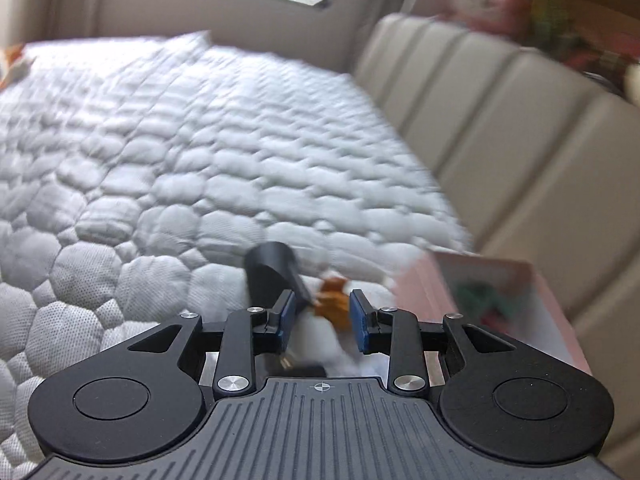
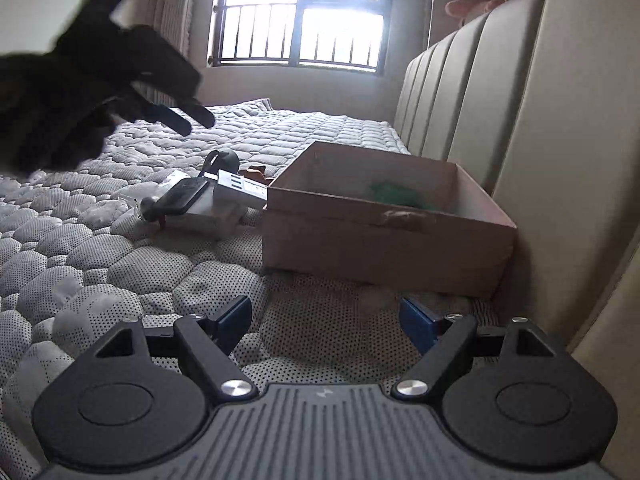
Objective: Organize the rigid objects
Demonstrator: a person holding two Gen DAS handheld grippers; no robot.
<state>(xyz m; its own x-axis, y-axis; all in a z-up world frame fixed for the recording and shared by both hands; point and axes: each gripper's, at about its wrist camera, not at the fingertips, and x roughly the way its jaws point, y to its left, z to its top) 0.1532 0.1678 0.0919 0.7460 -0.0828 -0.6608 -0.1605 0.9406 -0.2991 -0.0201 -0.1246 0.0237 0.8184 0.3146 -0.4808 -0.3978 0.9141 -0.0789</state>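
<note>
Quilted bed (image 2: 120, 264): cardboard box (image 2: 384, 240) by headboard. Left gripper (image 1: 322, 314) nearer clutter (image 2: 200, 200), fingers parted, empty. Right gripper (image 2: 326, 320) wide open.

Daylight from one window, one view smeared by motion

The window (image 2: 298, 16) is blown out to white glare in both views and is the only light source visible, leaving the near mattress (image 2: 120, 264) dim and grey below it. Against that window, the left gripper (image 2: 172, 112) reads as a blurred black silhouette. The left wrist view is heavily motion-blurred, worst toward the headboard (image 1: 500, 132) right of the window; fisheye bending curves both frames' edges.
</note>
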